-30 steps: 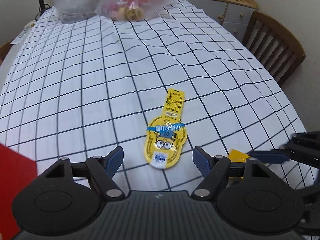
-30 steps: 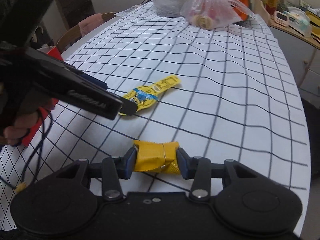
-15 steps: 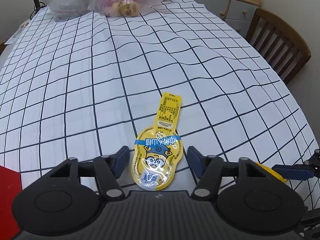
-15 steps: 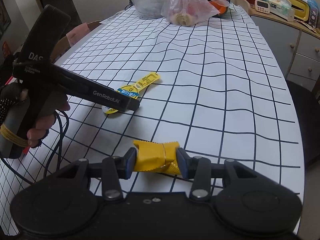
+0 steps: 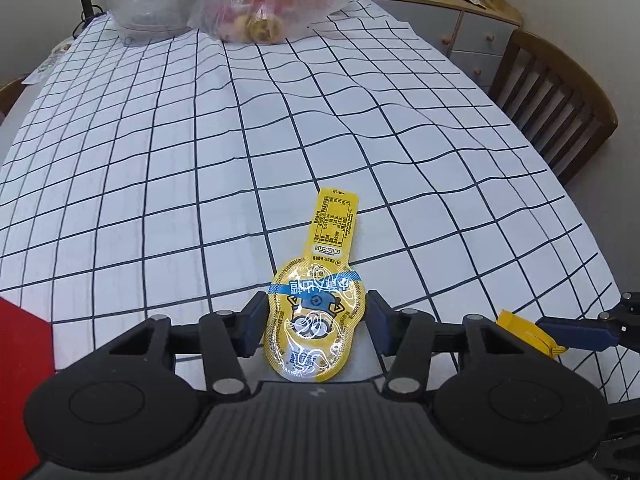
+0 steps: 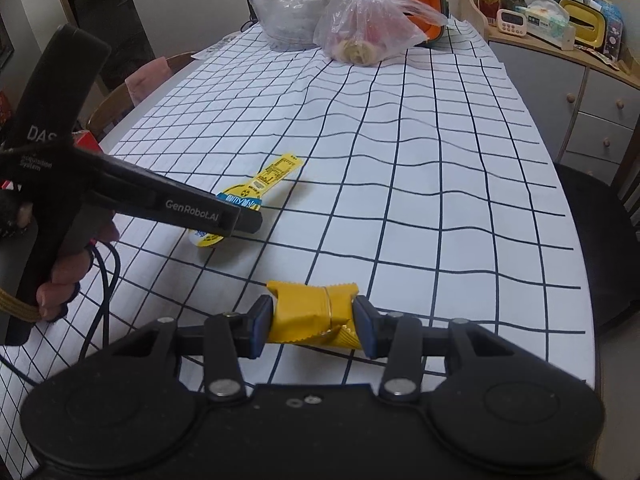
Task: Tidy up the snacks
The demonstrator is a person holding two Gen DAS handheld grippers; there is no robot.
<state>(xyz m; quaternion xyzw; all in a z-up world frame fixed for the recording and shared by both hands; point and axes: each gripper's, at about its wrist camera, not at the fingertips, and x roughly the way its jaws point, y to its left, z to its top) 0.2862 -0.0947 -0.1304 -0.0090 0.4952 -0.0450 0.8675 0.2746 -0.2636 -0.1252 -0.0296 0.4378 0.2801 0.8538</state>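
Open checked cloth ahead of my claws, two plastic bags blocking the far end, chair flanking the right edge.

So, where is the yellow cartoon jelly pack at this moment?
In the left wrist view the jelly pack lies on the checked tablecloth, between the left gripper pads, which touch its sides.

"GenRobot.AI" is printed in pale letters along the finger of the left gripper, at the left of the right wrist view. "DAS" is read on its black body higher up, with small print beneath that seems to say "Acquisition System". The print on the yellow snack packet is too small to be read.
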